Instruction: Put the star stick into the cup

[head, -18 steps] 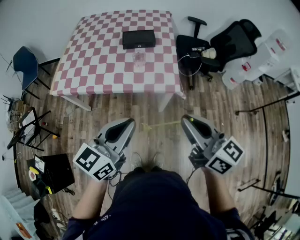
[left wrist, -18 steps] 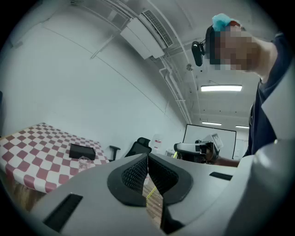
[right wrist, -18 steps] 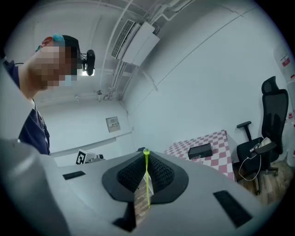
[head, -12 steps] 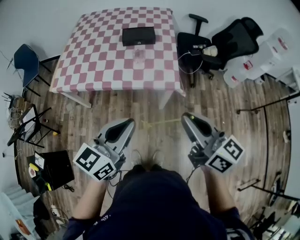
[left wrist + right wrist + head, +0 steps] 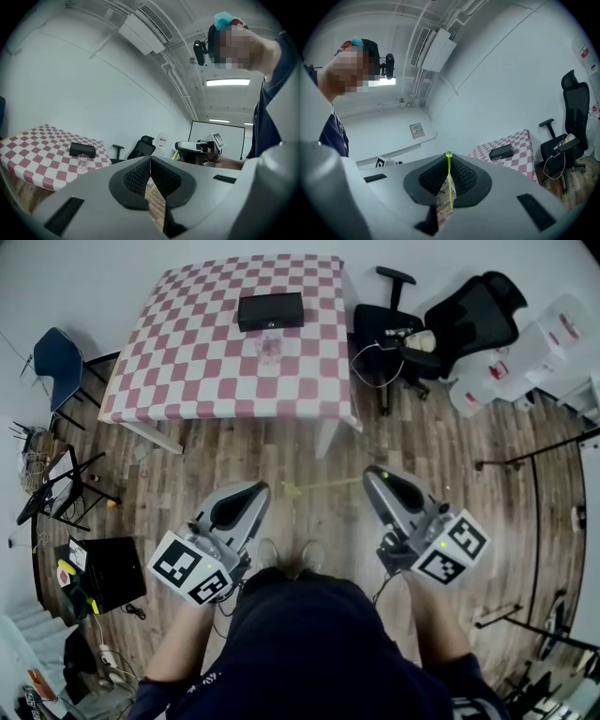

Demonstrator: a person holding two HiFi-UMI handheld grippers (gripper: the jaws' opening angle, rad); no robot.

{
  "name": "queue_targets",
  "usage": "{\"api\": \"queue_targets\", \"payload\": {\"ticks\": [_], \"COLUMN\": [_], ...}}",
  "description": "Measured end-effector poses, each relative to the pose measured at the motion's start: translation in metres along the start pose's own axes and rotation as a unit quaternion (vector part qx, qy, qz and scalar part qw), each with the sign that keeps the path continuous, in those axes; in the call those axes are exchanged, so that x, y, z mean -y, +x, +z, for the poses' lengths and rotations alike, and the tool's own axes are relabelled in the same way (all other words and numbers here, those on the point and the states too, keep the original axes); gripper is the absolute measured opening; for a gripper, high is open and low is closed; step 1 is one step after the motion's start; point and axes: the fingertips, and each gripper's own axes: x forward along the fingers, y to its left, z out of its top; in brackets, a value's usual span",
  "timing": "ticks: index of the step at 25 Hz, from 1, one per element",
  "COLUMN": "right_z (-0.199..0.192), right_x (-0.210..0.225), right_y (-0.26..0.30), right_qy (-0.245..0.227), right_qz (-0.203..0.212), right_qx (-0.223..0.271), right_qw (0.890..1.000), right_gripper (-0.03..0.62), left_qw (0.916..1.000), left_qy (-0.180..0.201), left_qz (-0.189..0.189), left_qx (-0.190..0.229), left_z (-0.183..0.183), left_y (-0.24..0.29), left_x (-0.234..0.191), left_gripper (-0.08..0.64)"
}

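A thin yellow-green star stick (image 5: 323, 486) sticks out sideways to the left from my right gripper (image 5: 368, 474), which is shut on it; in the right gripper view the stick (image 5: 449, 180) runs up between the closed pads. My left gripper (image 5: 258, 486) is shut and holds nothing, level with the right one above the wooden floor. The clear cup (image 5: 272, 345) stands on the checkered table (image 5: 178, 371), just in front of a black box (image 5: 271, 311), well ahead of both grippers. The cup (image 5: 83, 162) also shows in the left gripper view, and the cup (image 5: 496, 161) shows small in the right gripper view.
Black office chairs (image 5: 441, 329) stand right of the table, white containers (image 5: 525, 352) beyond them. A blue chair (image 5: 52, 367), a stand and a black case (image 5: 112, 573) are at the left. The person's feet (image 5: 286, 559) are on the floor between the grippers.
The head view has drifted a little, so the table sits slightly higher in the picture. Both grippers keep their places and the stick stays in the right one.
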Motion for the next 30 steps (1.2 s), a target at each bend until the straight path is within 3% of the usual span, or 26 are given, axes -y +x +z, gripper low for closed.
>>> {"api": "queue_targets", "payload": {"ticks": [7,16,22,30], "right_z": [0.006,0.009,0.01,0.018], "right_x": [0.015,0.035,0.067,0.122], "right_y": [-0.015,0.018,0.066,0.171], "right_qy": [0.003,0.002,0.0,0.01], "right_qz": [0.003,0.008,-0.007,-0.033], "right_qx": [0.009,0.0,-0.013,-0.032], "right_qw": [1.0,1.0,1.0,0.999], "right_gripper": [0.026,0.026,0.026,0.026], "left_qw": [0.9999,0.9999,1.0,0.9996], "left_qy": [0.007,0.001,-0.005,-0.02], "left_qz": [0.007,0.015,0.004,-0.017], "left_qx": [-0.004,0.003,0.005,-0.011], "left_z": [-0.002,0.002,0.008,0.028], "left_y": [0.009,0.023,0.049,0.096], "left_x": [0.009,-0.028,-0.083,-0.195], "left_gripper": [0.032,0.032,0.032,0.032]}}
